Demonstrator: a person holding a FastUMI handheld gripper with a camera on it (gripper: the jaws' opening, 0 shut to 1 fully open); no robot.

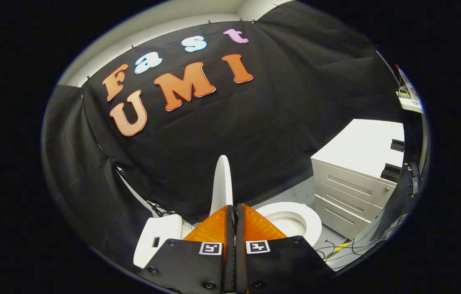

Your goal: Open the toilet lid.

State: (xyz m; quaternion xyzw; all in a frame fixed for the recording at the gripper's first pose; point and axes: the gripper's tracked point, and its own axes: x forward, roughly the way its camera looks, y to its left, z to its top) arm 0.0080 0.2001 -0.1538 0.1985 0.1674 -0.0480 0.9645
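The white toilet lid stands raised and nearly upright, seen edge-on, rising just beyond my fingertips. To its right lie the white seat and open bowl; to its left is the white tank. My gripper is shut, its orange fingers pressed together with only a thin dark slit between them and nothing held. The left fingertip covers the lid's lower part, and I cannot tell whether it touches the lid.
A white drawer cabinet stands on the grey floor beyond the bowl, with cables lying beside it. Black cloth hangs behind the toilet.
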